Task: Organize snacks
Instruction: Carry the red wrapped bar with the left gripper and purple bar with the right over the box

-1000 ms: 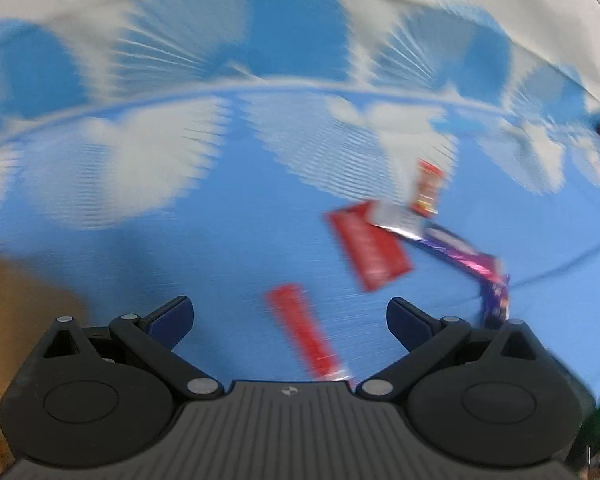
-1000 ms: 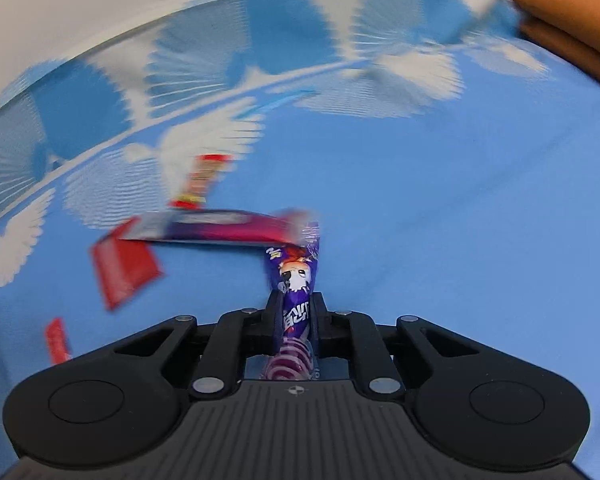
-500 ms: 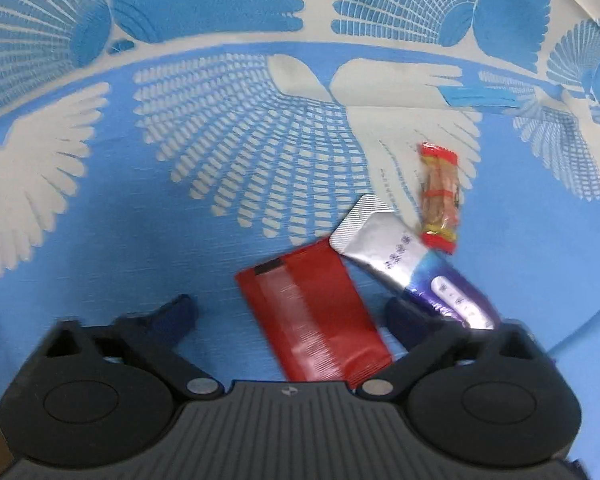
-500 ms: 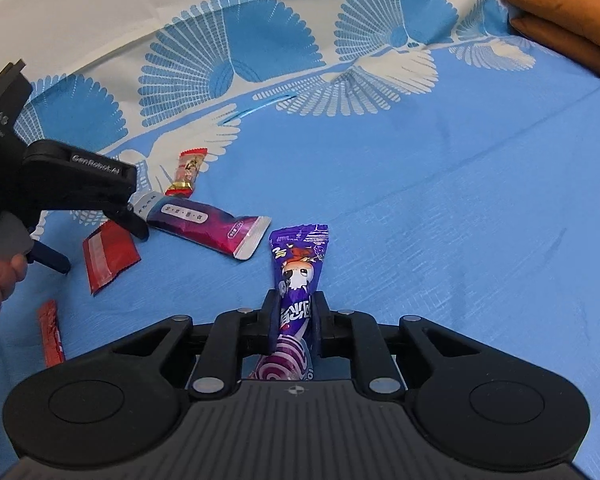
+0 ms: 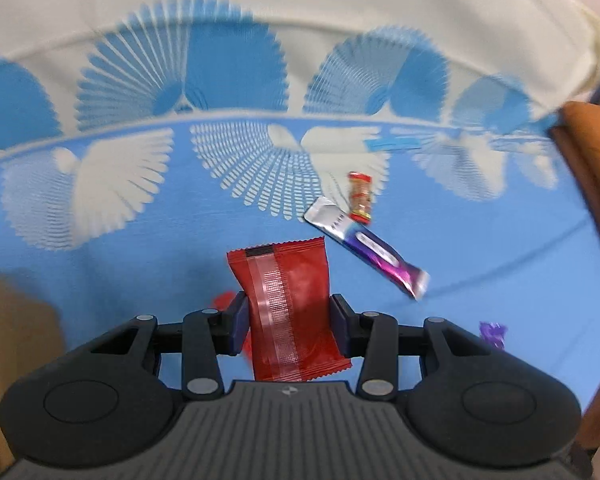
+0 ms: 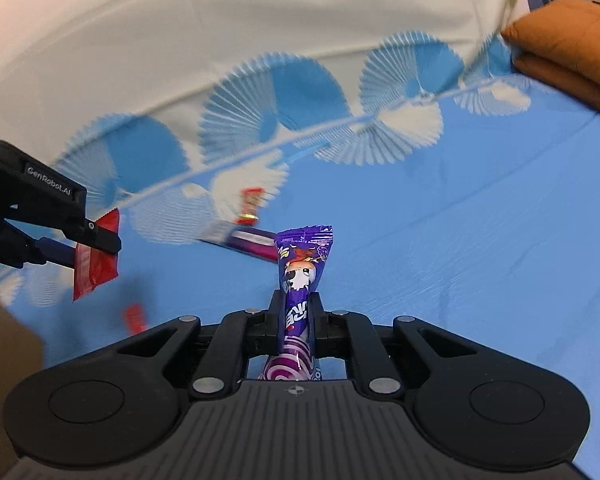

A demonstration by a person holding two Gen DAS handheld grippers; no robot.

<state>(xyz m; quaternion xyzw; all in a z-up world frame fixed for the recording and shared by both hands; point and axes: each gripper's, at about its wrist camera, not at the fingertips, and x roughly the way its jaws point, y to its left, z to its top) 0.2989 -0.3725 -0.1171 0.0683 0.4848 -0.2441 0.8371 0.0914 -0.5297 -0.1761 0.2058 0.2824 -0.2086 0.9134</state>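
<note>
My left gripper point(image 5: 288, 312) has a flat red snack packet point(image 5: 286, 280) between its pads; the jaws are closing on it. In the right wrist view this red packet point(image 6: 98, 266) hangs above the cloth in the left gripper point(image 6: 96, 248). A purple lollipop packet point(image 6: 304, 256) stands upright in my right gripper point(image 6: 298, 308), whose jaws are squeezing tighter on it. On the cloth lie a silver-and-purple bar point(image 5: 366, 246), a small red-and-gold candy point(image 5: 360, 198) and a thin red stick point(image 6: 134, 316).
A blue cloth with white fan patterns point(image 5: 140, 240) covers the surface, turning plain white point(image 6: 180, 20) at the back. Brown cushions point(image 6: 564, 52) sit at the far right. A brown shape point(image 5: 12, 340) fills the near left corner.
My left gripper has closed from wide open onto the red packet and lifted it off the cloth. My right gripper has risen with the purple packet still in it.
</note>
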